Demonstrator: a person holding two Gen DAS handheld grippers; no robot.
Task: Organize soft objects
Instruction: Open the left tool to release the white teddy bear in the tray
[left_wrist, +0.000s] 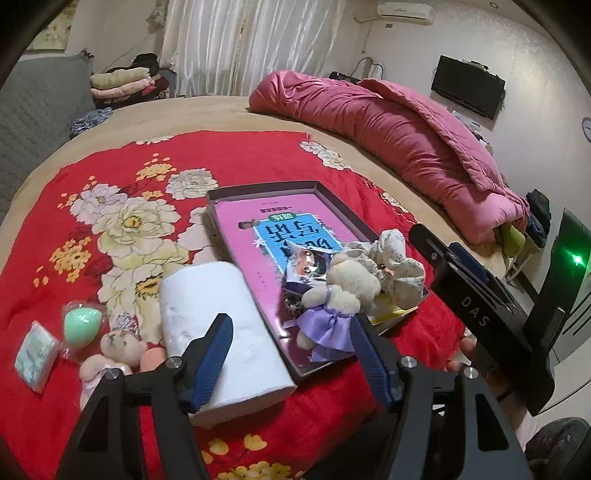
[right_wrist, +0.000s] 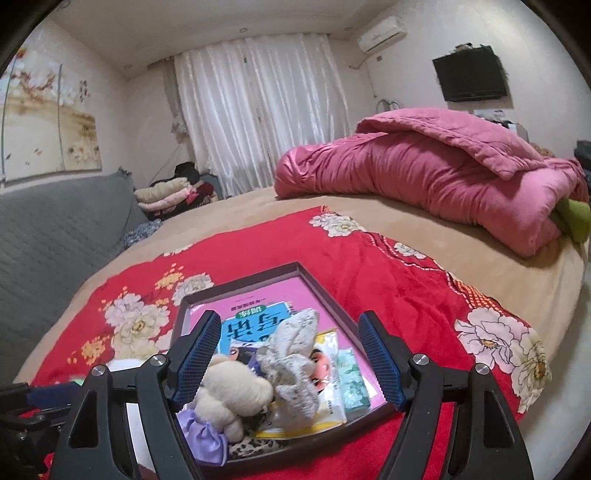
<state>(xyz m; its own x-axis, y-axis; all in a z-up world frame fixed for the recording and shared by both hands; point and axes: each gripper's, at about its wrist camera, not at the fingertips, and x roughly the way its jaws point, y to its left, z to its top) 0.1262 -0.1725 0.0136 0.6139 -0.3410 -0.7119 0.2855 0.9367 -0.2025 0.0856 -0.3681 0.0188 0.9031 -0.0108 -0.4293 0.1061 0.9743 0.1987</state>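
Your left gripper (left_wrist: 291, 354) has its blue fingers (left_wrist: 212, 360) spread with nothing clamped, above the white tissue roll (left_wrist: 221, 332) and the tray (left_wrist: 255, 188); your right gripper (right_wrist: 291, 358) is likewise spread and empty over that tray. The cream bear in a purple dress (left_wrist: 332, 306) and the grey floral scrunchie (right_wrist: 295, 365) lie piled in the tray's near end, hiding most of the packets beneath. Left of the roll, the mint sponge (left_wrist: 77, 323) and pink bear (left_wrist: 114, 350) are blurred on the red blanket (left_wrist: 251, 155).
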